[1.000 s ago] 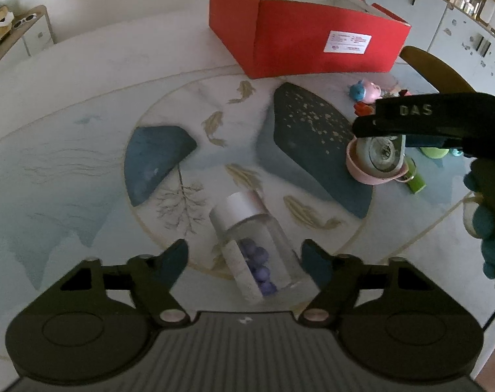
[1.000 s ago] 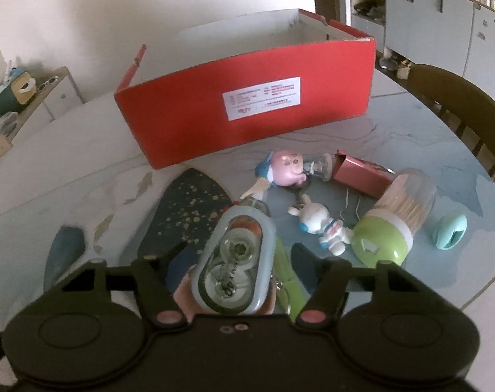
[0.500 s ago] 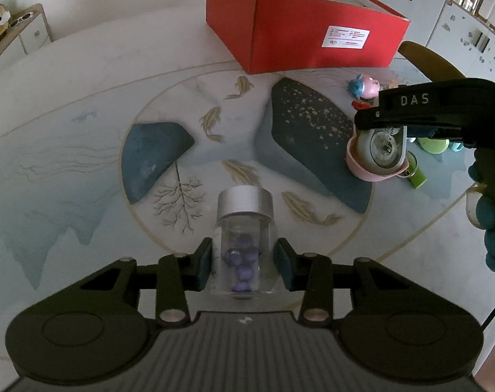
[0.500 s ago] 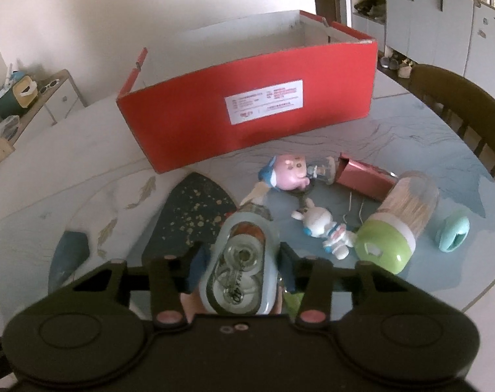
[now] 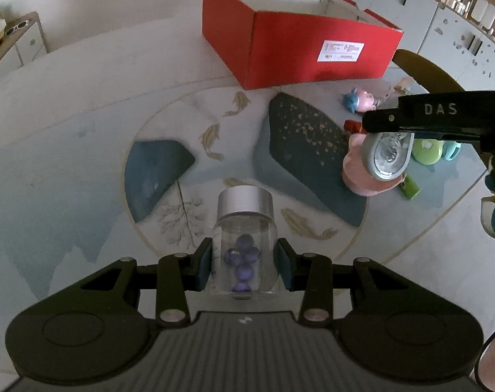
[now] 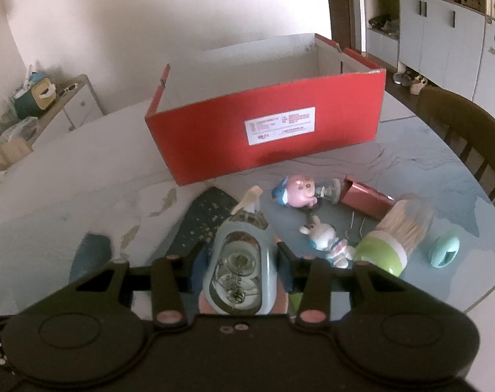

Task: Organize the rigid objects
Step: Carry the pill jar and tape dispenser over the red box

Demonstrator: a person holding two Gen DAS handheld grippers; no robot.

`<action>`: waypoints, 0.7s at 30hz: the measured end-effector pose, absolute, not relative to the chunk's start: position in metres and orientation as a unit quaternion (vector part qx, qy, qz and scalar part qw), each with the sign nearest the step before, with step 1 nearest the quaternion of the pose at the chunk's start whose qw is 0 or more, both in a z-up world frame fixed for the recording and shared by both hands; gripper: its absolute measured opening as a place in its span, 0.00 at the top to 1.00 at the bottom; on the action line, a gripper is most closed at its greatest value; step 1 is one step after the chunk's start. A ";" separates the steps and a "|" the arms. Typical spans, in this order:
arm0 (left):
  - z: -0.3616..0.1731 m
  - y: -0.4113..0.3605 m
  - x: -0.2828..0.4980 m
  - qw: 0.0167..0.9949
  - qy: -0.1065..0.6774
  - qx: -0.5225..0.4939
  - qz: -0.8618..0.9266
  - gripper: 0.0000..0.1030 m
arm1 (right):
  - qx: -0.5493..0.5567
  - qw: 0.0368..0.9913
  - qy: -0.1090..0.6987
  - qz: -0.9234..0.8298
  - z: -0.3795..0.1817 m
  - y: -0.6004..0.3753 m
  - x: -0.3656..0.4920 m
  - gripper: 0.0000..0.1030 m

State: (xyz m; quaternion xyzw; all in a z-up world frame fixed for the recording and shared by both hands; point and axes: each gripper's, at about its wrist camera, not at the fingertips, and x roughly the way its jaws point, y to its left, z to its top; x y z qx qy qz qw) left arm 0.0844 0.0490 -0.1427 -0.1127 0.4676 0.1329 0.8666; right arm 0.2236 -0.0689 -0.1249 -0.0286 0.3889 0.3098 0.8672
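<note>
Left tool [image 5: 244, 263]: clamped on the clear jar [image 5: 245, 245] of purple beads, near the middle of the desk [image 5: 84, 104].
Right tool [image 6: 242, 269]: gripping the blue tape dispenser [image 6: 239, 274], right of the jar.
Red box [image 6: 267, 130]: far side, looks empty from here.
Left to do: both held items, plus the toys, pink case [image 6: 366, 201] and toothpick holder [image 6: 396, 236] loose on the right.
</note>
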 end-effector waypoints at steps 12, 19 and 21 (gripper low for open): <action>-0.102 0.057 0.101 0.873 0.458 -0.114 0.123 0.61 | -0.025 0.864 0.383 0.325 -0.085 -0.076 0.223 0.58; -0.072 0.059 0.114 0.881 0.444 -0.106 0.120 0.61 | -0.024 0.867 0.370 0.334 -0.052 -0.085 0.232 0.58; -0.065 0.059 0.118 0.884 0.439 -0.103 0.118 0.61 | -0.027 0.868 0.365 0.336 -0.043 -0.086 0.235 0.58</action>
